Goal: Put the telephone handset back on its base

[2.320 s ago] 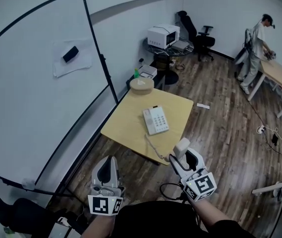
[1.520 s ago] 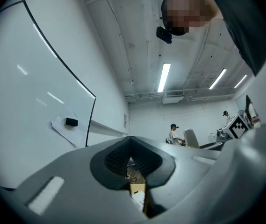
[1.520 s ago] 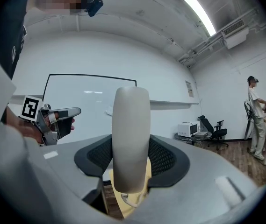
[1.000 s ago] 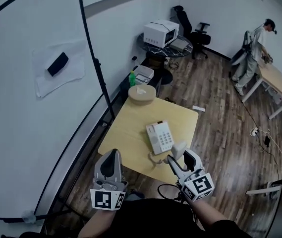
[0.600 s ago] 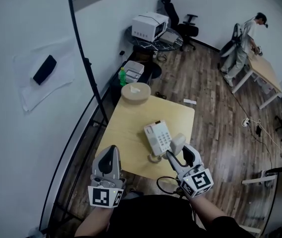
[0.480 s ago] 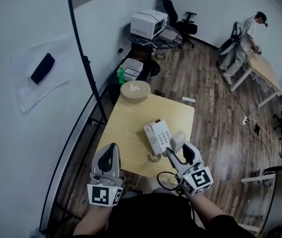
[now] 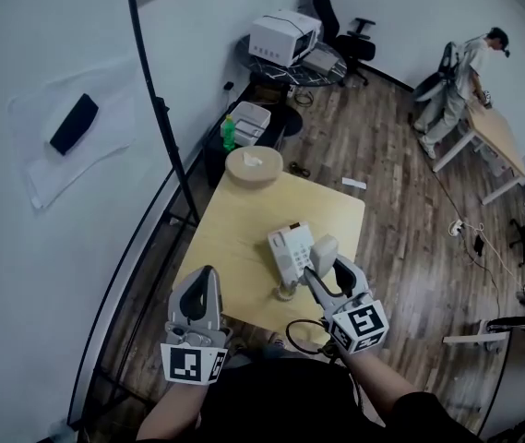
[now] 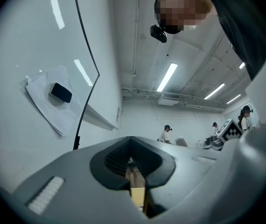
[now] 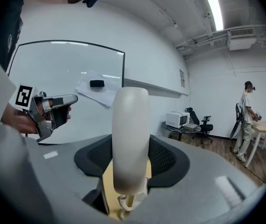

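Note:
A white telephone base (image 7: 289, 249) lies on the yellow table (image 7: 234, 238), near its front edge. My right gripper (image 7: 328, 271) is shut on the white handset (image 7: 323, 253), which stands upright just right of the base. In the right gripper view the handset (image 9: 130, 139) fills the space between the jaws, with its coiled cord (image 9: 122, 207) hanging below. The cord (image 7: 285, 292) curls on the table in front of the base. My left gripper (image 7: 203, 290) hovers off the table's front left corner, jaws shut with nothing between them (image 8: 133, 172).
A round tan box (image 7: 254, 166) sits at the table's far end. A whiteboard on a black stand (image 7: 162, 118) runs along the left. Beyond are a microwave (image 7: 283, 37), an office chair (image 7: 350, 33) and a person (image 7: 460, 67) at another table. A cable (image 7: 304, 338) lies on the floor.
My right gripper has carried the handset forward from the table's front edge to beside the base. The left gripper has kept its place and stayed shut.

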A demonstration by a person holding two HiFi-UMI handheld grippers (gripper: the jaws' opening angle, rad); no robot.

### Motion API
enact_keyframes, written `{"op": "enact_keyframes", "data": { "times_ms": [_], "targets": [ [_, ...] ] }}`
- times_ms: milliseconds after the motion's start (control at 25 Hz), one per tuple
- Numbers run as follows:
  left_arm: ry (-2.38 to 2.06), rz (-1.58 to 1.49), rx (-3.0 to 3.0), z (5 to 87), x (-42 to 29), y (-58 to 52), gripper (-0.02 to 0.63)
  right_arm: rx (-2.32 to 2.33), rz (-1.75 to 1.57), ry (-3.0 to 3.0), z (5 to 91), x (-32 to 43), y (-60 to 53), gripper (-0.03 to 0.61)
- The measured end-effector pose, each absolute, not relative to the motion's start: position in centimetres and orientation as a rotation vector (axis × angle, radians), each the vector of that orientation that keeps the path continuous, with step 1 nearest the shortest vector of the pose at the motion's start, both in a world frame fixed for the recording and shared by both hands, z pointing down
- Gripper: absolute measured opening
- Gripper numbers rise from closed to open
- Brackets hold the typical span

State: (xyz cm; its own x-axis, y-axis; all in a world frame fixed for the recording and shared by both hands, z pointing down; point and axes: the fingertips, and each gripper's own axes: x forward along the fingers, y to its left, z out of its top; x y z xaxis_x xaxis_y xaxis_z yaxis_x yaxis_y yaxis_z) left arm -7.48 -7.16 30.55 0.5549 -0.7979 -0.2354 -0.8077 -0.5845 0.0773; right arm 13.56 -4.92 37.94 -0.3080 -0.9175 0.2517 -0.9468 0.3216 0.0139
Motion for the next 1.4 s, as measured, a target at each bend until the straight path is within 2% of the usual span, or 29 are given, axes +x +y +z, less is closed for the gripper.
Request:
{"op": "enact_keyframes", "data": {
  "times_ms": [720, 1400],
  "targets": [
    [1.573, 0.265, -2.748, 35.8, -6.3, -7.1, 0.000, 1.534, 0.432, -2.245, 52.0, 15.4, -13.7, 0.230],
    [1.644, 0.202, -2.779, 40.0, -6.8, -7.0, 0.000, 1.424, 0.639, -2.056, 64.4, 15.3, -16.5, 0.230]
  ]
}}
